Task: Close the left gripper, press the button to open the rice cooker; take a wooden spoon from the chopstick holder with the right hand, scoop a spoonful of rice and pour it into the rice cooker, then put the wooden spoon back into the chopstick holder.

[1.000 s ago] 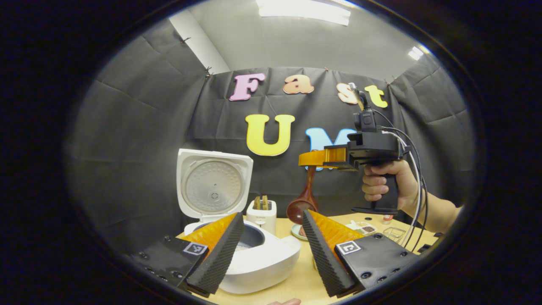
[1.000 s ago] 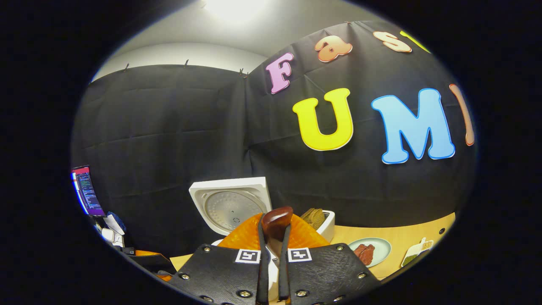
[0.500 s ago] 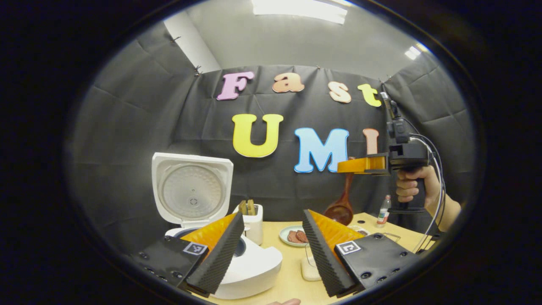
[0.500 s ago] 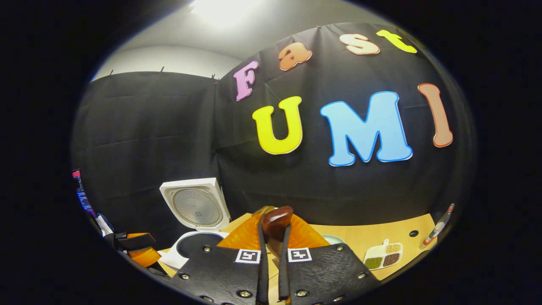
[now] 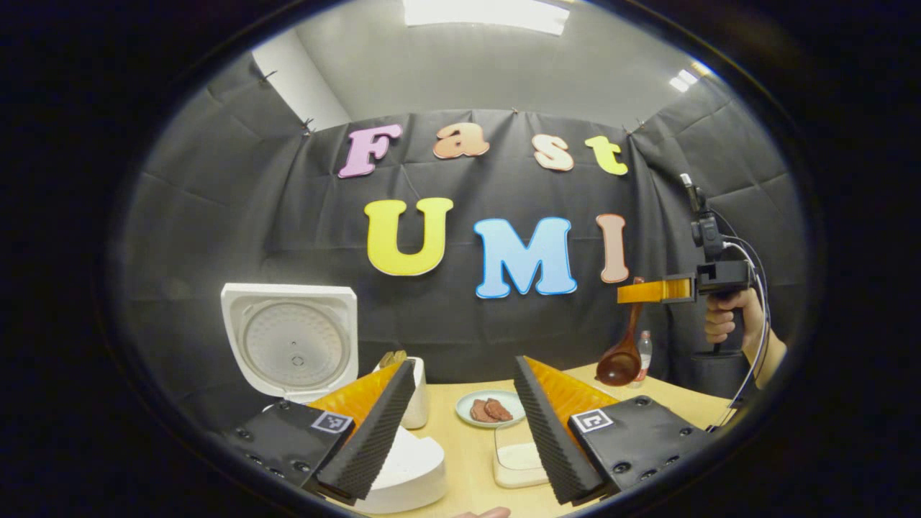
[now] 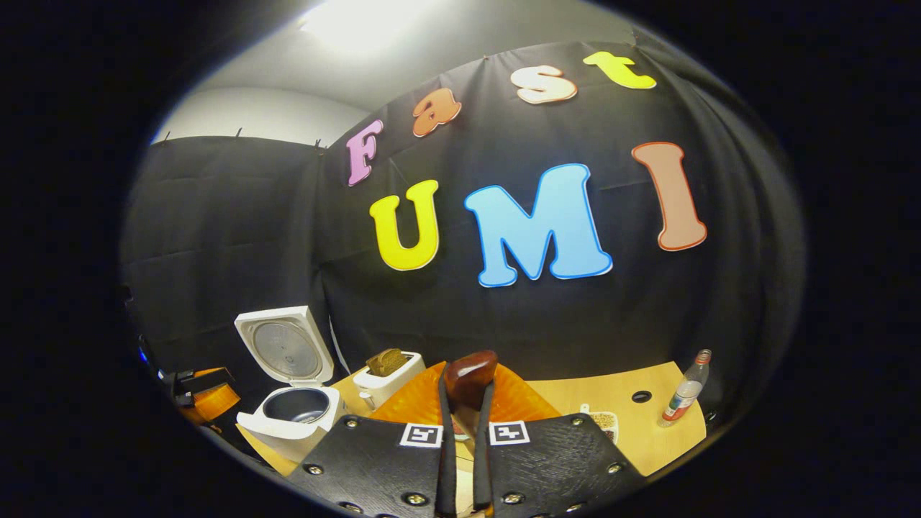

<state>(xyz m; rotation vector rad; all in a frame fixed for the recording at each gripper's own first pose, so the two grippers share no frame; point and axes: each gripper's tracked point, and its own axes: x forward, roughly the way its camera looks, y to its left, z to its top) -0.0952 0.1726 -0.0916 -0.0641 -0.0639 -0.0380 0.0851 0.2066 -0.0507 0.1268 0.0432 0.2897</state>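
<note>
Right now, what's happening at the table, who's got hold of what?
The rice cooker stands with its lid up. The right tongs, in a person's hand, are shut on the handle of the wooden spoon, which hangs bowl down above the far right of the table. The left tongs are open and hold nothing, low over the table near the cooker. A clear box of rice sits just ahead of them; whether the spoon carries any rice can't be told.

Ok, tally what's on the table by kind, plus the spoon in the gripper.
Rice cooker: 1
Chopstick holder: 1
Plate: 1
Clear container: 1
Bottle: 1
Sectioned grain dish: 1
Wooden spoon: 1
Total: 7
</note>
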